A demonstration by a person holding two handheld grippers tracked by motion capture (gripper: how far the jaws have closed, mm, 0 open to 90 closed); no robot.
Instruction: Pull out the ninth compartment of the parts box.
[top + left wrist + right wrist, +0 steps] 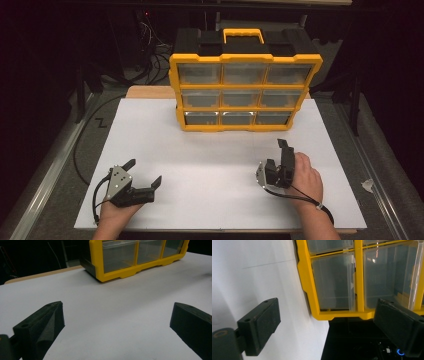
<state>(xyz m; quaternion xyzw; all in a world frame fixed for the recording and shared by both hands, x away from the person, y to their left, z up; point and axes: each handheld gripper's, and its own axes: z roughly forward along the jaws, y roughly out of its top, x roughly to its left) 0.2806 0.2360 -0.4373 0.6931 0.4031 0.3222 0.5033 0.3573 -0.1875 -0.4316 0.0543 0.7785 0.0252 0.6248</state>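
Note:
A yellow and black organizer (pixel 245 87) with a yellow handle and three rows of clear drawers stands upright at the back middle of the white board (pixel 165 150). My left gripper (pixel 145 172) rests low at the front left, open, with nothing between its jaws. It is far from the organizer (pixel 135 257), whose bottom drawer row shows ahead in the left gripper view beyond my left gripper (pixel 117 310). My right gripper (pixel 277 154), at the front right, is turned on its side, open and empty. It faces the organizer's (pixel 337 282) lower drawers from a short way off; my right gripper (pixel 328 307) holds nothing.
The board lies on a wooden table (pixel 145 91) with grey carpeted strips and metal rails (pixel 55 160) at both sides. Cables (pixel 80 150) trail at the left. A scrap of tape (pixel 367 185) lies at the right. Dark surroundings lie behind the organizer.

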